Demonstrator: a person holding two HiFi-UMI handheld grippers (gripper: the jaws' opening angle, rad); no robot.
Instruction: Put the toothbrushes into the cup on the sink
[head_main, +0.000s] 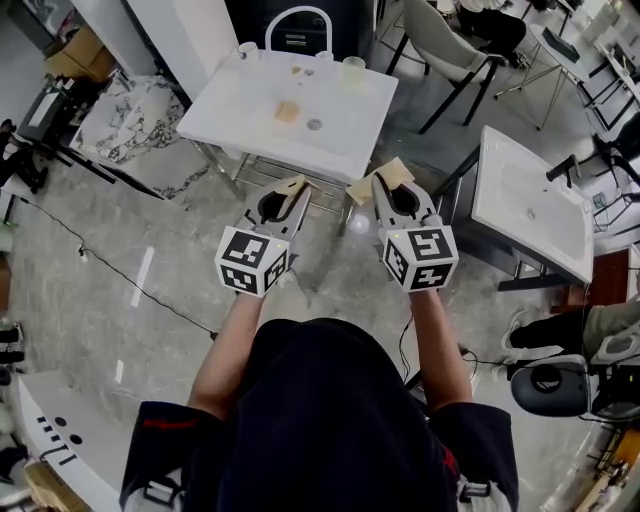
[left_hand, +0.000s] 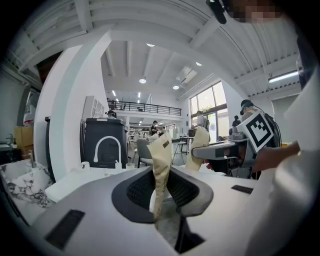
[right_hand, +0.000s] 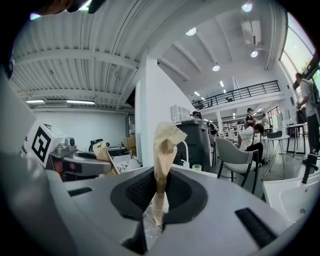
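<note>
Both pairs of jaws are clenched with nothing between them. The left gripper (head_main: 290, 186) and the right gripper (head_main: 381, 180) each show their tan-taped tips pressed together. The person holds the two side by side, close to level, out in front of the body and pointing towards the white sink (head_main: 232, 112), with a strip of grey floor (head_main: 150, 260) between them and its near edge. The cup (head_main: 353, 68), pale and see-through, stands upright on the sink's far rim, to the right of the arched white tap (head_main: 298, 14). A tan block (head_main: 287, 110) lies in the basin beside the drain (head_main: 314, 125). A few small things sit on the back rim near the tap, too small to tell whether they are the toothbrushes. A second white sink (head_main: 530, 205) stands off to the right.
</note>
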